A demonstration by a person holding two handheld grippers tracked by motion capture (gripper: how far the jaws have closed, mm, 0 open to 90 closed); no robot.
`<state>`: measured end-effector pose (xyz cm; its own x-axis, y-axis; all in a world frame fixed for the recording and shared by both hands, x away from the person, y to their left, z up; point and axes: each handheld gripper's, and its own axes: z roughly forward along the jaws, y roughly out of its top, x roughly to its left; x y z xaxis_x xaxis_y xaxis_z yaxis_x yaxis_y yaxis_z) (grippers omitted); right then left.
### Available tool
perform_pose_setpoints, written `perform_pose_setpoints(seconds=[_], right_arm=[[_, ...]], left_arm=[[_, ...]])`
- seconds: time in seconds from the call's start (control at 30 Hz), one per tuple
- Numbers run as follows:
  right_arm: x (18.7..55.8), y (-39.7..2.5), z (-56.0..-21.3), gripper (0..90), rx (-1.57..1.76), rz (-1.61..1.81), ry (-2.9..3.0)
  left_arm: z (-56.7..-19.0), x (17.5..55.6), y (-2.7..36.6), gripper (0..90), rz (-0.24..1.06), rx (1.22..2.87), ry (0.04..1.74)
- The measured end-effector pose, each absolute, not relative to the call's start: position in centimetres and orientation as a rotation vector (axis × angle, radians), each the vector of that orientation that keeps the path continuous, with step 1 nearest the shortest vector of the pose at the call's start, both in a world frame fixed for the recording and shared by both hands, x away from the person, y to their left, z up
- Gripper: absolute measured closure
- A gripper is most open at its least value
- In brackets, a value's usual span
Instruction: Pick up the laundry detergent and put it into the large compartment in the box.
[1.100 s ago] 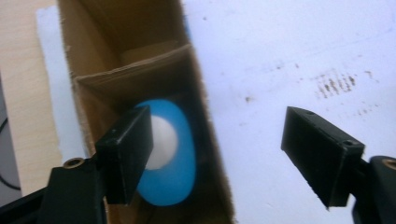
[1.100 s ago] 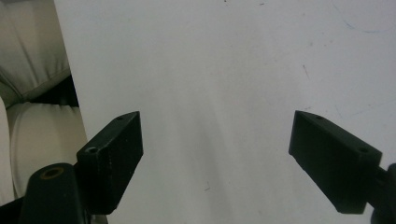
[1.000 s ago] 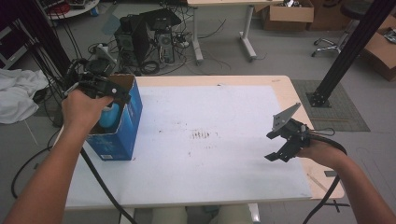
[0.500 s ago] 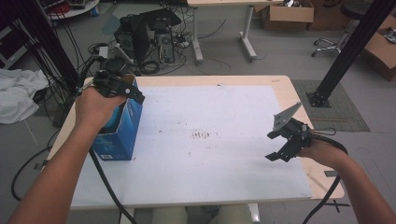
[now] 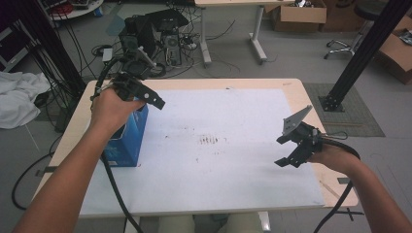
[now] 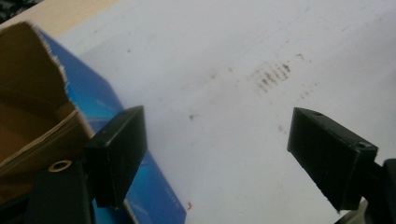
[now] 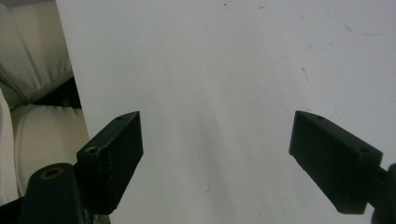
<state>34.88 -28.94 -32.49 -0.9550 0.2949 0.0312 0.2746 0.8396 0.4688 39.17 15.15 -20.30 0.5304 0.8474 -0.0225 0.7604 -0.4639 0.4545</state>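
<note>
In the high view, the blue box (image 5: 127, 141) stands upright near the table's left edge, its open top facing up and its long side running from the near edge toward the far one. The left gripper (image 5: 145, 94) hangs just above the box's far right corner, jaws spread and empty, pointing toward the table's middle. The right gripper (image 5: 290, 150) hovers over the right side, well apart from the box, jaws spread and empty. A white sheet (image 5: 218, 160) covers most of the wooden table (image 5: 296, 87), with faint brown smudges (image 5: 210, 141) near its centre. The whole middle of the sheet lies bare between the two grippers. Beyond the table are a grey floor, computer cases (image 5: 155, 34) with cables, cardboard boxes (image 5: 296, 14) and a black post (image 5: 362, 53).

In the left gripper view, the box (image 6: 107, 121) sits at lower left, torn cardboard rim and brown inside showing, its blue wall under the left jaw. The smudges (image 6: 273, 74) lie ahead on the sheet.

In the right gripper view, wide-set jaws frame the bare sheet (image 7: 210, 93), whose edge runs down the left.
</note>
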Motion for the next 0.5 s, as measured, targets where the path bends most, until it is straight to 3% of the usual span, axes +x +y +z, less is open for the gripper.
perform_pose_setpoints(seconds=[0.5], right_arm=[[35.1,-28.6,-32.6,17.3,0.455,0.75,2.976]], left_arm=[[-20.9,39.1,10.6,20.1,0.246,2.493,0.999]])
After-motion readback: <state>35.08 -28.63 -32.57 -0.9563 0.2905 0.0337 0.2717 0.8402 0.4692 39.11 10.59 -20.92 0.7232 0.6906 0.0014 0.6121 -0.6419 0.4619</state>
